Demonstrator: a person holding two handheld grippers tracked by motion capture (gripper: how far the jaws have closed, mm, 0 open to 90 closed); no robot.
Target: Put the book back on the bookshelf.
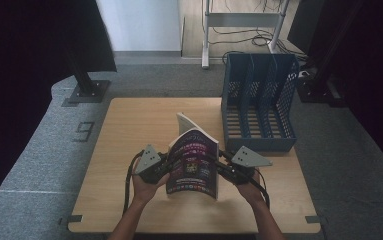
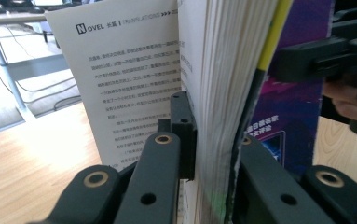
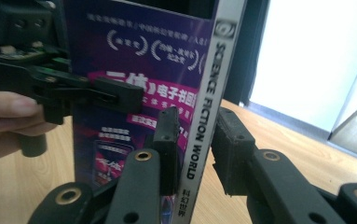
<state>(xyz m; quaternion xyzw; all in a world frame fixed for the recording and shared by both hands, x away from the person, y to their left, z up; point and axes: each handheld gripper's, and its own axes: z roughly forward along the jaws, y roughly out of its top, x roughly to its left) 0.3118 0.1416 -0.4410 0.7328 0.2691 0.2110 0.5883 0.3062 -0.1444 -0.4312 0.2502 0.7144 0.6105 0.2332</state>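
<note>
A magazine (image 1: 194, 160) with a purple cover stands upright on the wooden table (image 1: 129, 125), held between both grippers. My left gripper (image 1: 171, 162) clamps its page edge, and in the left gripper view the jaws (image 2: 213, 144) are shut on the thick block of pages (image 2: 223, 93). One printed page (image 2: 129, 84) fans loose to the left. My right gripper (image 1: 219, 162) grips the spine side; in the right gripper view (image 3: 197, 135) its pads press either side of the white spine (image 3: 204, 93) reading SCIENCE FICTION WORLD. The left gripper (image 3: 115, 95) reaches onto the cover there.
A blue slotted file rack (image 1: 259, 105) stands at the table's back right, close behind the magazine. A black stand base (image 1: 86, 90) sits on the floor at the far left, and a metal frame (image 1: 206, 35) with cables lies beyond the table.
</note>
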